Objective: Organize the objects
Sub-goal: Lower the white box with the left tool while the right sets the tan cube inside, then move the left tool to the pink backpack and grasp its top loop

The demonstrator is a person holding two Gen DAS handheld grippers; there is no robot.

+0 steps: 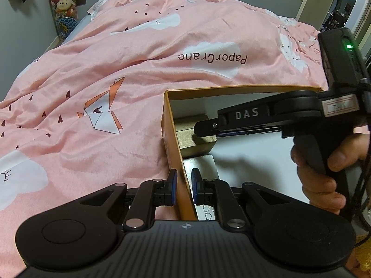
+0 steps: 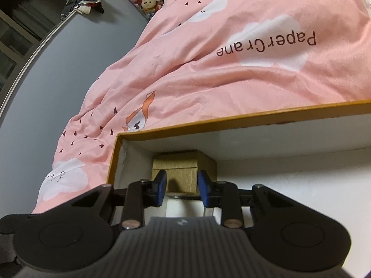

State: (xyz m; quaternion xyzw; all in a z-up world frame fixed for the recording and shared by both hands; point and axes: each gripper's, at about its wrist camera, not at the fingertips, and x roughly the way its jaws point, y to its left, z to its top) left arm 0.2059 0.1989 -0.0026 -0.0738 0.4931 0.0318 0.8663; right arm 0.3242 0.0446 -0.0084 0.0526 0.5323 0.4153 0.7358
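An open orange box (image 1: 171, 125) with white inside lies on the pink bedspread; it also shows in the right wrist view (image 2: 208, 121). A small brown kraft box (image 1: 194, 139) sits in its far left corner, with a white box (image 1: 204, 164) in front of it. My left gripper (image 1: 184, 188) is shut on the orange box's left wall, one pad on each side. My right gripper (image 2: 182, 186) is inside the orange box, jaws apart just before the kraft box (image 2: 183, 169), holding nothing. The right gripper also shows in the left wrist view (image 1: 204, 129), tips over the kraft box.
The pink bedspread (image 1: 116, 69) with cloud and paper-crane prints covers the bed all around the box. Plush toys (image 1: 62, 2) stand against the grey wall at the far left. A doorway (image 1: 343, 7) opens at the far right.
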